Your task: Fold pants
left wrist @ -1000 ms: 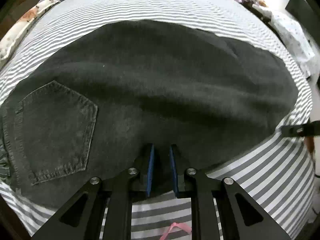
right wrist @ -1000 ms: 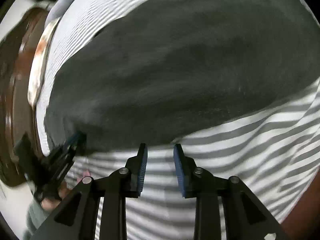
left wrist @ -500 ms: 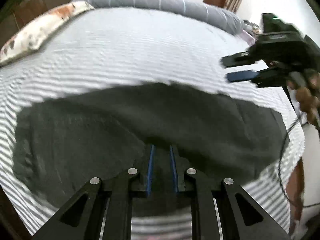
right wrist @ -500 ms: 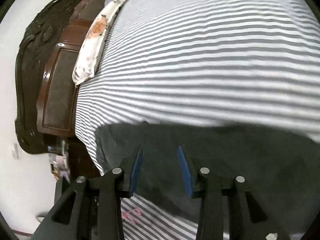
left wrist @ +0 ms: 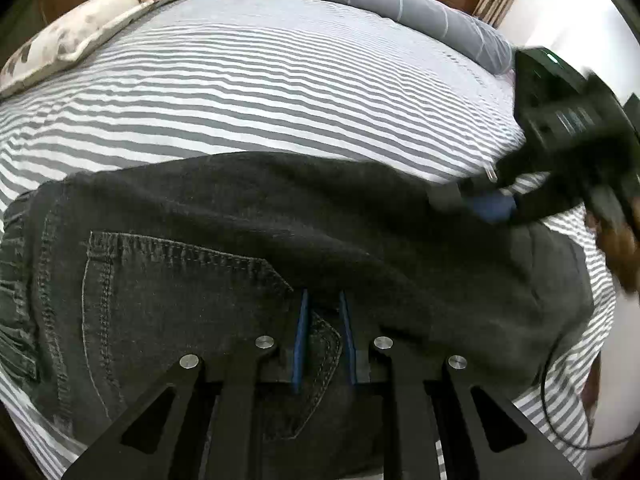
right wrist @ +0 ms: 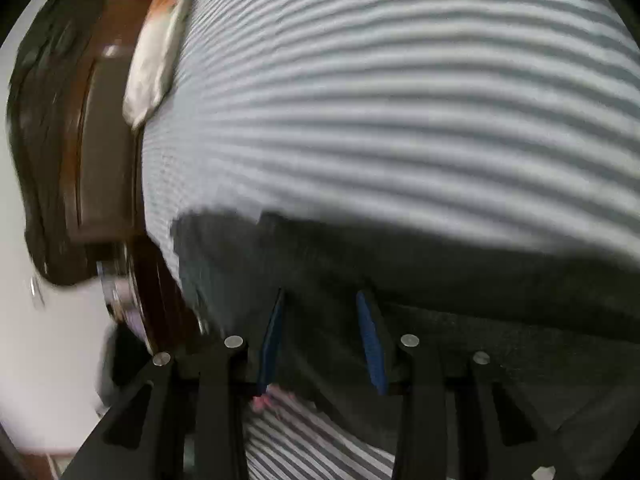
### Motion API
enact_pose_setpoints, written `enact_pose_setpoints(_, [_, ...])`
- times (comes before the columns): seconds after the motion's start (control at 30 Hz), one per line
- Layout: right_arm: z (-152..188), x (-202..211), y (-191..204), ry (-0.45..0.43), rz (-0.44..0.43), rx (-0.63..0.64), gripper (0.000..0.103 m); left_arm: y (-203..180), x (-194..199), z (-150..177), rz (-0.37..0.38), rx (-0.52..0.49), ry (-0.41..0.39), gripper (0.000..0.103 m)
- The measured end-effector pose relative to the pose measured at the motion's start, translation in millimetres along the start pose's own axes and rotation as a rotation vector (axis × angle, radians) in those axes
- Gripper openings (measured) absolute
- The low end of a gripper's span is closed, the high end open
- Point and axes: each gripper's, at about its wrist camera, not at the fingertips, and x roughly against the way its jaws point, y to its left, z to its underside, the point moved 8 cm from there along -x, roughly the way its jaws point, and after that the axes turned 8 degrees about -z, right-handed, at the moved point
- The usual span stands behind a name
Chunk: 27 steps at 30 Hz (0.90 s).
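**Fold at risk of slipping or landing crooked**

The dark charcoal denim pants (left wrist: 304,248) lie across the grey-and-white striped bed sheet (left wrist: 260,92), back pocket up, with one layer carried over the other. The left gripper (left wrist: 323,336) has its jaws drawn narrow, pinching a ridge of denim near the pocket corner. The right gripper (right wrist: 320,336) stands with jaws wider apart over the cloth edge; the blurred view does not show whether it grips anything.

If the right side is indeed loose, the folded layer could sag or drop, leaving the edges misaligned. Heavy denim may also slide from the left pinch. Uneven travel between the two hands would likely skew the crease or drag the lower layer across the sheet.
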Motion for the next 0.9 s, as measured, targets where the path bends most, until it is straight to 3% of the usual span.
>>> enact_pose_setpoints(0.2, [38, -20, 4, 0.032, 0.051, 0.133, 0.036, 9, -3, 4, 0.033, 0.050, 0.013, 0.017])
enact_pose_setpoints(0.3, [38, -26, 6, 0.015, 0.035, 0.155, 0.042, 10, -3, 3, 0.036, 0.056, 0.014, 0.017])
enact_pose_setpoints(0.5, [5, -19, -3, -0.054, -0.085, 0.049, 0.049, 12, -3, 5, 0.037, 0.059, 0.015, 0.017])
enact_pose_setpoints(0.53, [-1, -19, -5, -0.066, -0.112, 0.022, 0.054, 11, -3, 5, 0.036, 0.059, 0.015, 0.017])
enact_pose_setpoints(0.63, [-8, -29, -9, -0.046, -0.226, -0.077, 0.067, 11, -4, 5, 0.035, 0.057, 0.015, 0.017])
enact_pose_setpoints(0.77, [-15, -33, 4, -0.036, -0.426, -0.181, 0.068, 10, -4, 5, 0.038, 0.060, 0.016, 0.017])
enact_pose_setpoints(0.8, [-19, -33, 9, -0.044, -0.449, -0.196, 0.068, 10, -4, 5, 0.039, 0.061, 0.016, 0.017])
enact_pose_setpoints(0.9, [-37, -16, 19, -0.139, -0.380, -0.138, 0.061, 11, -4, 5, 0.044, 0.068, 0.016, 0.017])
